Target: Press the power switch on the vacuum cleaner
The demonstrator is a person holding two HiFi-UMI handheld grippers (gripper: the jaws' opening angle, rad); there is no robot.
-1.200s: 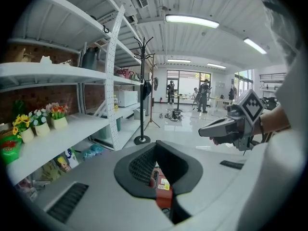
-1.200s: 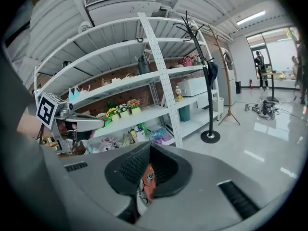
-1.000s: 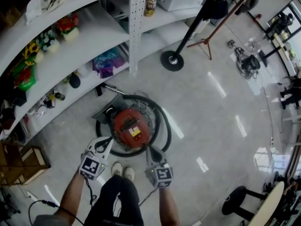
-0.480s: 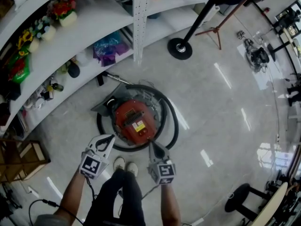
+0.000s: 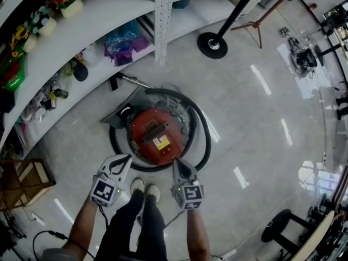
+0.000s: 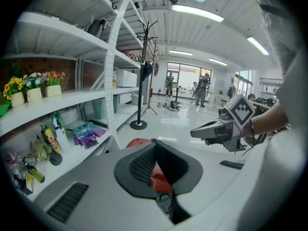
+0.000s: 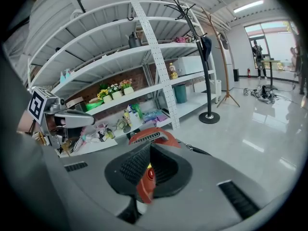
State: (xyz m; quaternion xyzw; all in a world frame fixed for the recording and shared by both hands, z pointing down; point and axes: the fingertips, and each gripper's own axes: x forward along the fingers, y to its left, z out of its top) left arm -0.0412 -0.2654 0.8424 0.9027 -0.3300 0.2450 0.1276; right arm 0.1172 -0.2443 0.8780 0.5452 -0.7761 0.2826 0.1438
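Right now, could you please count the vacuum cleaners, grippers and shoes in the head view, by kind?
Vacuum cleaner: 1
Grippers: 2 (left gripper, right gripper)
Shoes: 2 (left shoe, right shoe)
Total: 5

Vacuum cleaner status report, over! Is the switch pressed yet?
Left hand-held gripper shut, empty. Right hand-held gripper shut, tip at near edge of red vacuum cleaner; press unclear. Hose coiled around it, nothing blocking.

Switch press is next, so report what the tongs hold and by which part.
Nothing is held: left tongs and right tongs are both shut and empty, poised by the red vacuum cleaner.
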